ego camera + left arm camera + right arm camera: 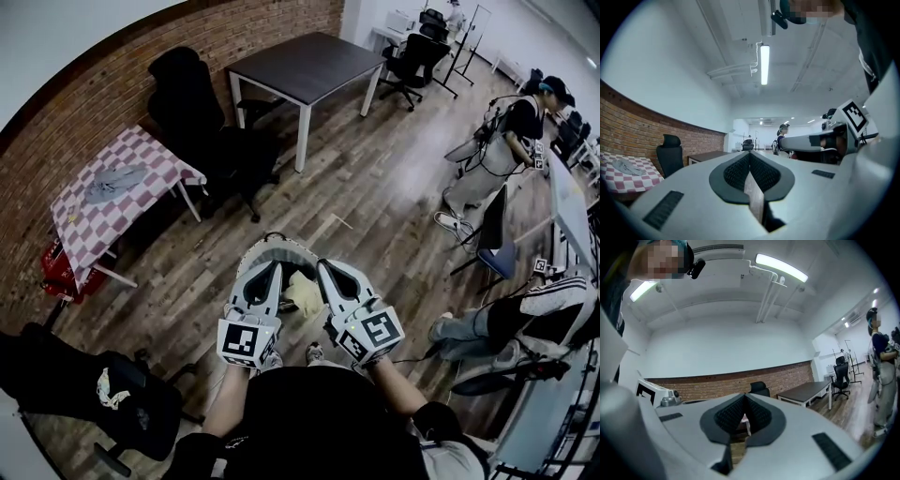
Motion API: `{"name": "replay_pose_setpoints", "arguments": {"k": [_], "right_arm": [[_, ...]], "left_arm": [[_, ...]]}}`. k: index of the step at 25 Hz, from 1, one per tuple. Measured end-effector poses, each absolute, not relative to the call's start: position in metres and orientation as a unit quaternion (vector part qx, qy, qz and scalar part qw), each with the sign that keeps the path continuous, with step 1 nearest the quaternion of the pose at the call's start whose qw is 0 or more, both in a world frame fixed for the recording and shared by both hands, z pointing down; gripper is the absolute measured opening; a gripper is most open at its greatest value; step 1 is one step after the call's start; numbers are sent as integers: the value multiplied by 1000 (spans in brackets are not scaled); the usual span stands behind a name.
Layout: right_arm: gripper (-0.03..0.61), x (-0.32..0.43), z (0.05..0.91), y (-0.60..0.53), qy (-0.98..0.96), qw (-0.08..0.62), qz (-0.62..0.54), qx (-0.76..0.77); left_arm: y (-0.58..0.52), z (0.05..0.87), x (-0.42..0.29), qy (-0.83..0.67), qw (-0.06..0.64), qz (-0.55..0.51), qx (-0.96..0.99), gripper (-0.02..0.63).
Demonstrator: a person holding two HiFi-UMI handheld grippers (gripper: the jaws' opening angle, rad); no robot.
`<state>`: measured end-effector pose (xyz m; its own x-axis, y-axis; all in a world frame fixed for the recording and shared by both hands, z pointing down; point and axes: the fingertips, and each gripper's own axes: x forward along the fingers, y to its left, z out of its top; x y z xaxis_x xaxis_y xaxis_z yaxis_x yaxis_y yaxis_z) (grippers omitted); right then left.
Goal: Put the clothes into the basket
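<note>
In the head view both grippers are held level, close in front of my chest. My left gripper [272,267] and right gripper [324,266] sit side by side, jaws closed, nothing between them. Below them on the floor stands a pale basket [277,243], mostly hidden by the grippers, with a yellowish cloth [305,294] inside. A grey garment [114,181] lies on the checked table [150,150] at the left; the left gripper view also shows this garment [626,165]. In their own views the left gripper [750,153] and right gripper [742,395] point across the room.
Black office chairs [192,103] stand by the brick wall, another chair [84,384] at lower left. A dark table [305,64] stands farther back. A red crate [58,267] sits under the checked table. People [506,141] and desks fill the right side.
</note>
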<state>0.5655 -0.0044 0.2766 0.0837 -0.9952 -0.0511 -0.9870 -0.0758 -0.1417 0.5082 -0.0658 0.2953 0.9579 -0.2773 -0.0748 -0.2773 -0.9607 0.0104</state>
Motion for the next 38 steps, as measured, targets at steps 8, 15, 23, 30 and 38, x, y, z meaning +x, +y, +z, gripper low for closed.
{"name": "replay_pose_setpoints", "arguments": {"k": [8,15,23,30,38], "right_arm": [[9,551,262,2,687,57,-2,-724],[9,550,262,-3,685,71,-2,-725],[8,554,268,-5,682,69,-5,-728],[8,557,269,-8,685,67,-6,-726],[8,560,271,-9,684,62,-13,-726]], "left_arm": [[-54,288,506,124,14,40,-991,14],[-57,284,499,133,19,41,-990,14],[-60,288,496,147,19,36,-988,14],[-61,292,500,151,16,32,-988,14],[-63,294,503,154,8,28,-988,14]]}}
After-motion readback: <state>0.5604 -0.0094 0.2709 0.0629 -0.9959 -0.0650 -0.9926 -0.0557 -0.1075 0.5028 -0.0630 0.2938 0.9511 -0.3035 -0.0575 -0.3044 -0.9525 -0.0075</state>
